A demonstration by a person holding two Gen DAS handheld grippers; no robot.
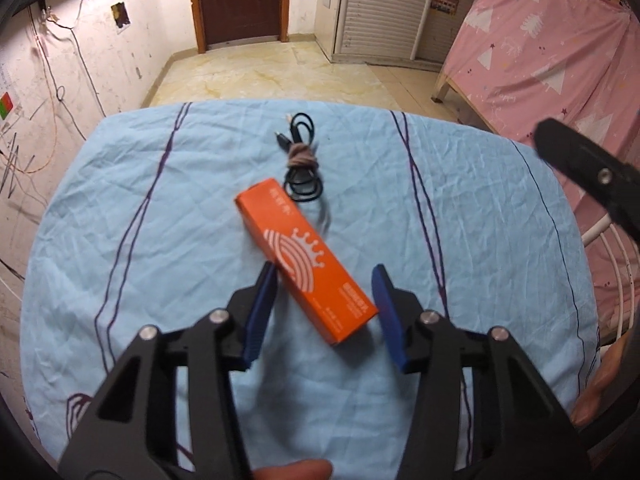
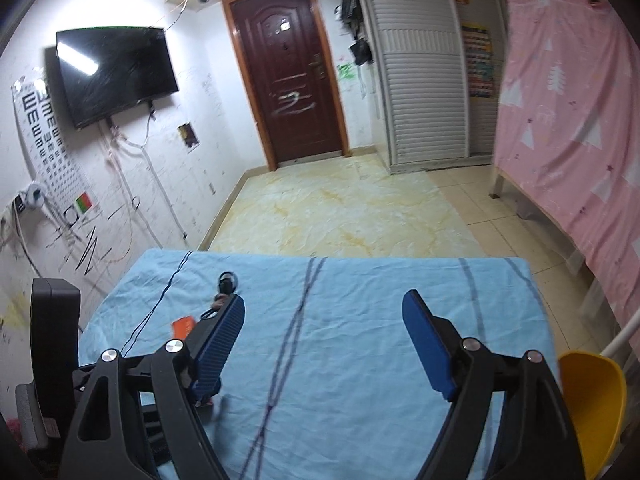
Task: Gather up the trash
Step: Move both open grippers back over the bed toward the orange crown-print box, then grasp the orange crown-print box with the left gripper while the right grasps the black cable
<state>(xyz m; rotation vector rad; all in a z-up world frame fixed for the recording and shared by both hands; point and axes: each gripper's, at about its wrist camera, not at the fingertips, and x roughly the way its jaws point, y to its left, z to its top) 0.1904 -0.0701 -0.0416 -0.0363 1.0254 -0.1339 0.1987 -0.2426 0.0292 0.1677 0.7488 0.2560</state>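
An orange carton (image 1: 308, 256) lies slantwise on the table's light blue cloth (image 1: 160, 240). My left gripper (image 1: 322, 270) reaches down over the carton's near half. Its left blue pad touches one long side and its right pad meets the near corner. Just beyond the carton lies a coiled black cable (image 1: 300, 160) tied with a band. In the right wrist view my right gripper (image 2: 322, 302) hovers open above the cloth (image 2: 360, 360) with nothing between its fingers. A bit of the carton (image 2: 184, 326) and the cable (image 2: 226, 280) show past its left finger.
A yellow plastic shell (image 2: 592, 400) stands off the table's right side, by a white metal frame (image 1: 600, 240). A pink curtain (image 2: 568, 120) hangs on the right. The tiled floor (image 2: 340, 208) and a brown door (image 2: 288, 72) lie beyond the far edge.
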